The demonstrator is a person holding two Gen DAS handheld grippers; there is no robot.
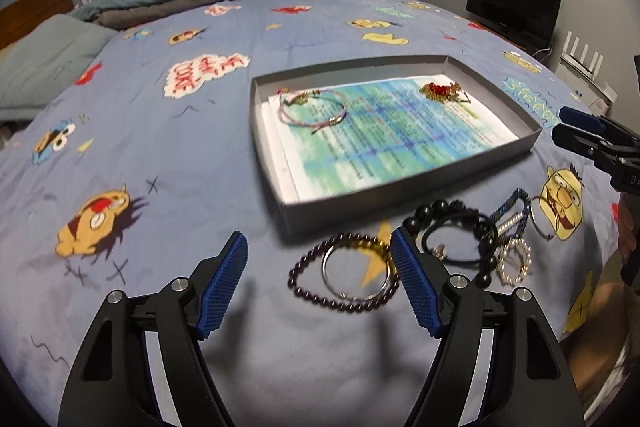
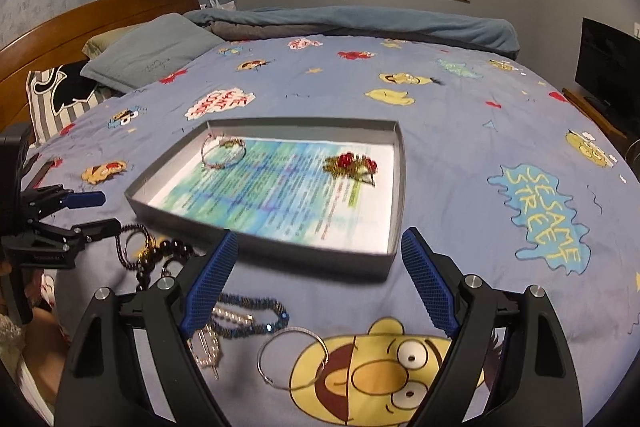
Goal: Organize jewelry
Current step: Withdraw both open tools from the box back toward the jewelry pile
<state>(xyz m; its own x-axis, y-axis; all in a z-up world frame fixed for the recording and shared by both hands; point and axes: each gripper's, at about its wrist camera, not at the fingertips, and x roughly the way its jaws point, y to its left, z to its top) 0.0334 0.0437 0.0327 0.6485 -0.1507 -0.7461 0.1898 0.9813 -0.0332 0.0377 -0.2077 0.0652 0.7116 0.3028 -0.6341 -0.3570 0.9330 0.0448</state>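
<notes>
A shallow grey box (image 1: 412, 191) (image 2: 256, 247) lined with printed paper sits on the bed. In it lie a pink cord bracelet (image 1: 314, 107) (image 2: 222, 153) and a red and gold piece (image 1: 442, 91) (image 2: 352, 165). In front of the box lie a dark bead bracelet (image 1: 304, 287), a silver ring bangle (image 1: 354, 273), a large black bead bracelet (image 1: 456, 227), a blue beaded strand (image 2: 256, 311), a pearl hoop (image 1: 514, 261) and a thin hoop (image 2: 294, 359). My left gripper (image 1: 320, 283) is open above the bangle. My right gripper (image 2: 318, 283) is open and empty over the box's near edge.
The blue Sesame Street bedspread (image 1: 160, 187) covers the bed. Pillows (image 2: 152, 55) and a wooden headboard (image 2: 100, 15) lie at the far left, a folded blanket (image 2: 360, 23) at the back. A black monitor (image 1: 516, 3) stands to the right.
</notes>
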